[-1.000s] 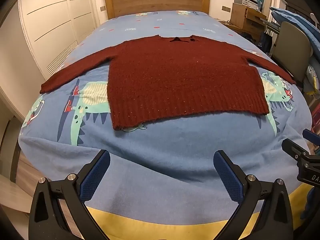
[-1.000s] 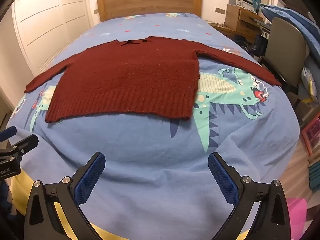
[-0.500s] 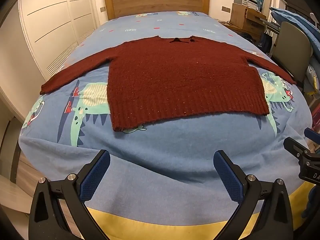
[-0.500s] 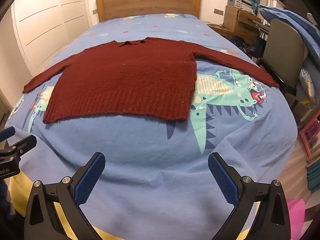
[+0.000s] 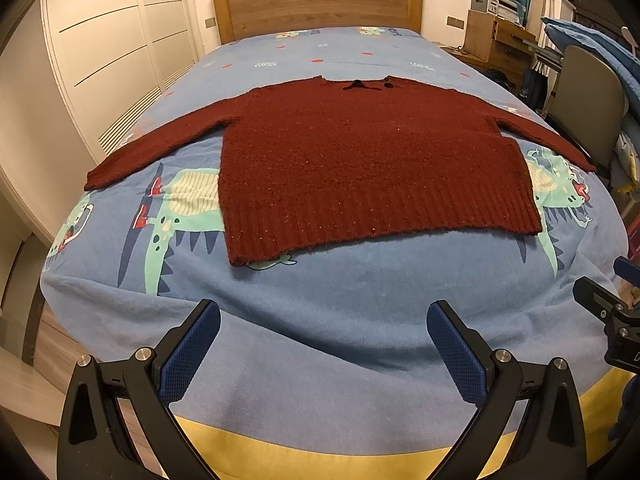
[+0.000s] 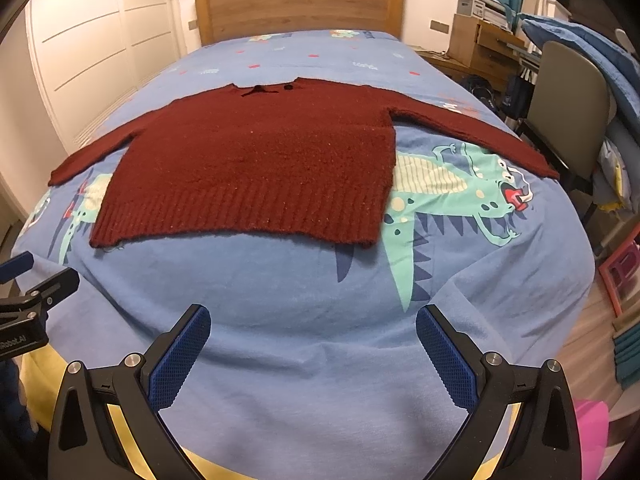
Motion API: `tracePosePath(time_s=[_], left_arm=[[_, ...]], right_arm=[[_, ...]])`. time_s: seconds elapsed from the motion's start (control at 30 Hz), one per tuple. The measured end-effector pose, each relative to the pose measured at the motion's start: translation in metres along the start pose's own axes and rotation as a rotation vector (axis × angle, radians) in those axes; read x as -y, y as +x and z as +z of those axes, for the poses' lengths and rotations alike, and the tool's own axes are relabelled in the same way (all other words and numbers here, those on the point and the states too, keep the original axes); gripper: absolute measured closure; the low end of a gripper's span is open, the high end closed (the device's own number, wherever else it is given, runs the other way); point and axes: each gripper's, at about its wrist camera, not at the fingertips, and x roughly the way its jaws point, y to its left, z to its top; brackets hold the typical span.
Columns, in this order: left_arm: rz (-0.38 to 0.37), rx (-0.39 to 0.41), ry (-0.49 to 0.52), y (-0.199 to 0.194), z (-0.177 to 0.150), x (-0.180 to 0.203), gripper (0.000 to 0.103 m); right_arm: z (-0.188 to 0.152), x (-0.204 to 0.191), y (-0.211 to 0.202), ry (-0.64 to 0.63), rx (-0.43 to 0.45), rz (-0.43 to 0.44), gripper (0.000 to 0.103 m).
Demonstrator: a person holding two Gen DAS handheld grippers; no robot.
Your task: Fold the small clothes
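Note:
A dark red knit sweater (image 5: 360,160) lies flat on the bed with both sleeves spread out and the hem toward me; it also shows in the right wrist view (image 6: 264,168). My left gripper (image 5: 323,332) is open and empty, hovering over the blue sheet short of the hem. My right gripper (image 6: 313,336) is open and empty too, near the foot of the bed. Each gripper shows at the edge of the other's view: the right one (image 5: 612,312) and the left one (image 6: 28,292).
The bed (image 5: 320,360) has a blue dinosaur-print sheet and a wooden headboard (image 5: 316,4). White wardrobe doors (image 5: 100,60) stand on the left. A chair (image 6: 568,108), a desk with boxes (image 6: 480,48) and piled bedding stand on the right.
Both views have shifted only slightly; the sweater lies as before and both grippers stay open.

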Motion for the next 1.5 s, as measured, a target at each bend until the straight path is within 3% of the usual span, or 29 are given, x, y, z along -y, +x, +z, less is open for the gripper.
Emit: tracePosePath(time_s=[1.5], left_arm=[[-0.044,-0.035,0.003,0.0013,0.0042,0.0055,0.001]], right_arm=[[0.0057,0.0043,-0.0084,0.0,0.045,0.008,0.0]])
